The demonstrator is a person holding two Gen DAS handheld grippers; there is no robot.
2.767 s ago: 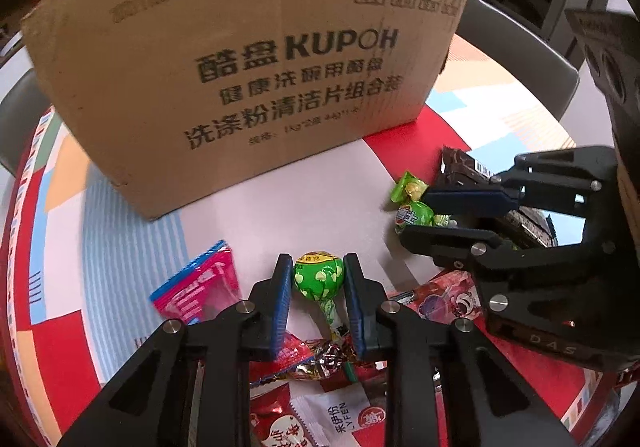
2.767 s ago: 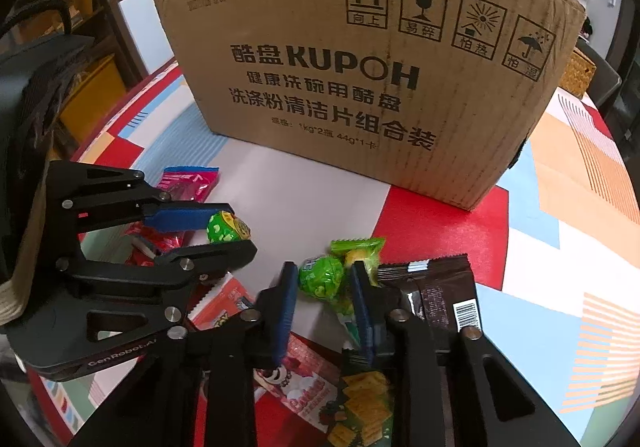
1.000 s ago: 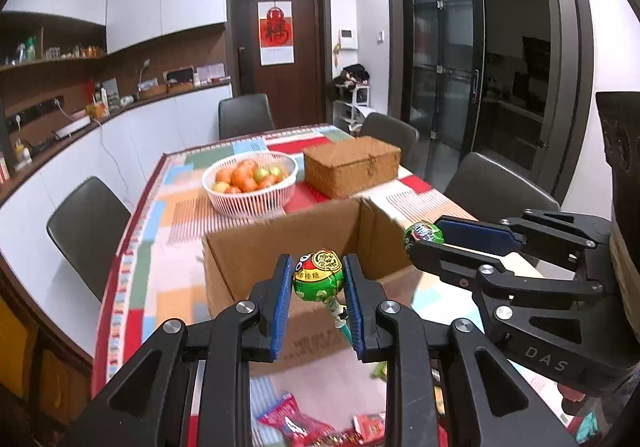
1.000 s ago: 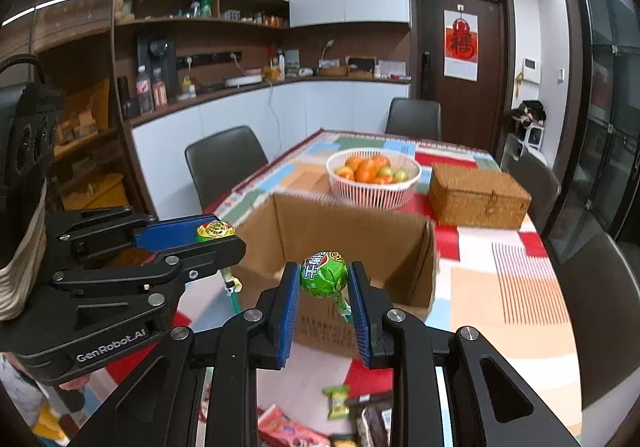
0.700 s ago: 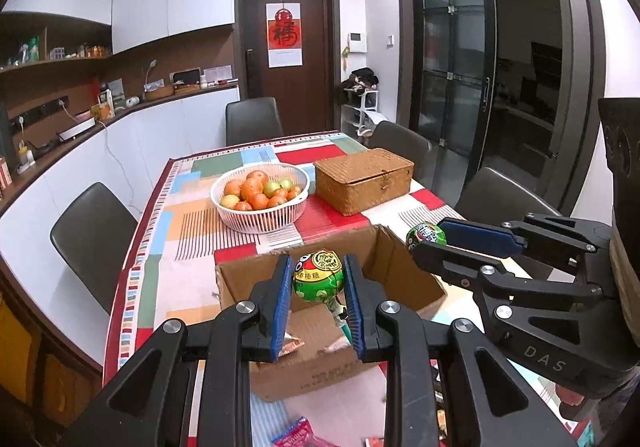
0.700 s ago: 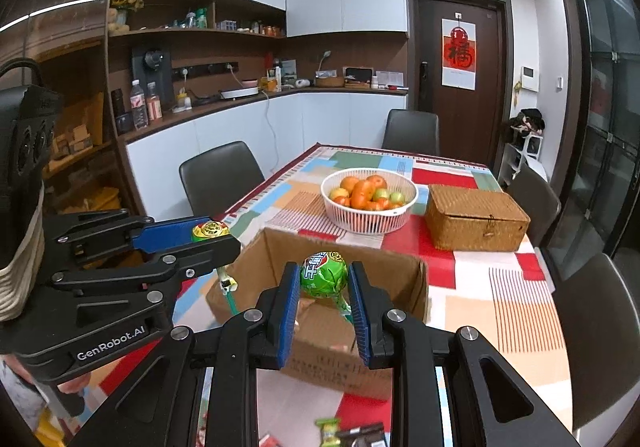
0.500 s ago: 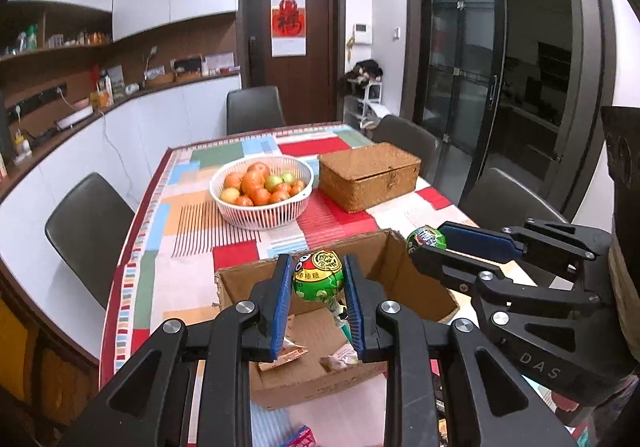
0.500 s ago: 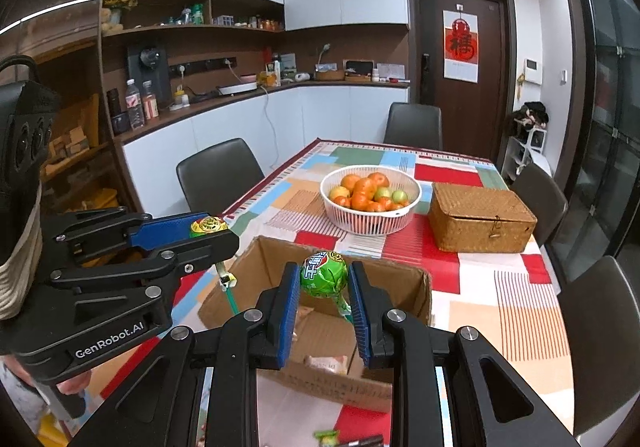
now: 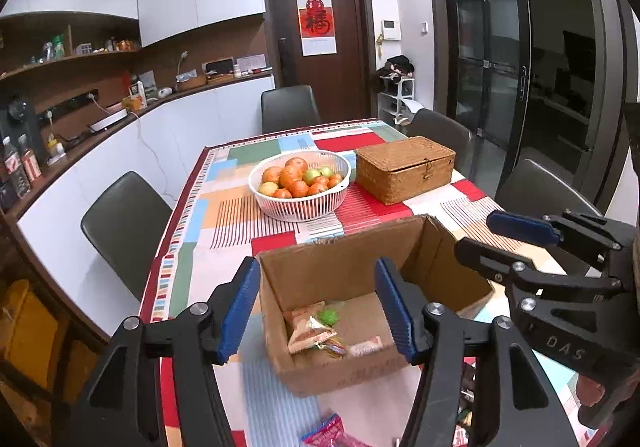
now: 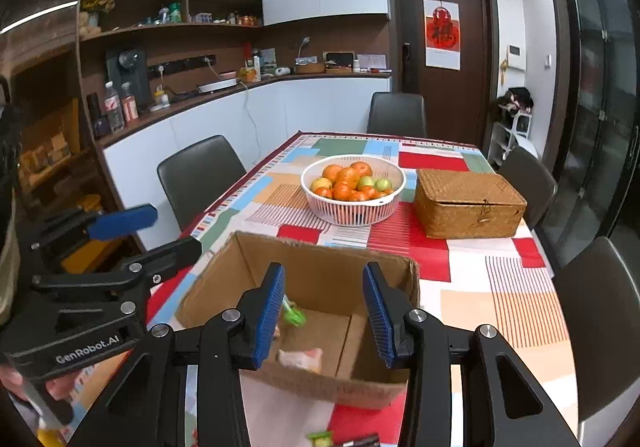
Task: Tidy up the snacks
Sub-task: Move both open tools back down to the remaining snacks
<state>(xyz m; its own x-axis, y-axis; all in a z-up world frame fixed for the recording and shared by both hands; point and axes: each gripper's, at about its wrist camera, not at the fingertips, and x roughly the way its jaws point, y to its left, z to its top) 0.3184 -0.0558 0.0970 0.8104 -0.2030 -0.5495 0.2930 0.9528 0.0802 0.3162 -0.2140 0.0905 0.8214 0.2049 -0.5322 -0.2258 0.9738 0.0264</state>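
Left gripper (image 9: 316, 303), bottom centre of its wrist view: jaws apart, nothing between the blue pads, just been opening. Right gripper (image 10: 324, 311), bottom centre of its own view: jaws also apart and empty, also just been opening. Each one shows in the other's camera too, right gripper at the right edge of the left view, left gripper at the left edge of the right view, both with pads spread.

Both hang above the open cardboard box (image 9: 344, 259), lower centre of both frames, on the patchwork tablecloth (image 9: 192, 223). Inside on the box floor: a green lollipop (image 9: 329, 315) beside a tan snack packet (image 9: 308, 331), plus a few more wrappers. In the right view a green lollipop (image 10: 294, 313) sits just by the left pad, blurred, cannot tell if it has landed or is mid-drop.

Step, as I read it: release over the box, two lollipops dropped in.

More snacks lie loose in front of the box: pink wrapper (image 9: 326, 433) at the bottom edge of the left view, a green candy (image 10: 320, 437) at the bottom edge of the right view. Next move probably calls for tipping both grippers back down to that pile, jaws kept wide, one item each.

Fruit basket (image 9: 300, 183) and wicker box (image 9: 404, 167) sit behind in mid frame, not involved.
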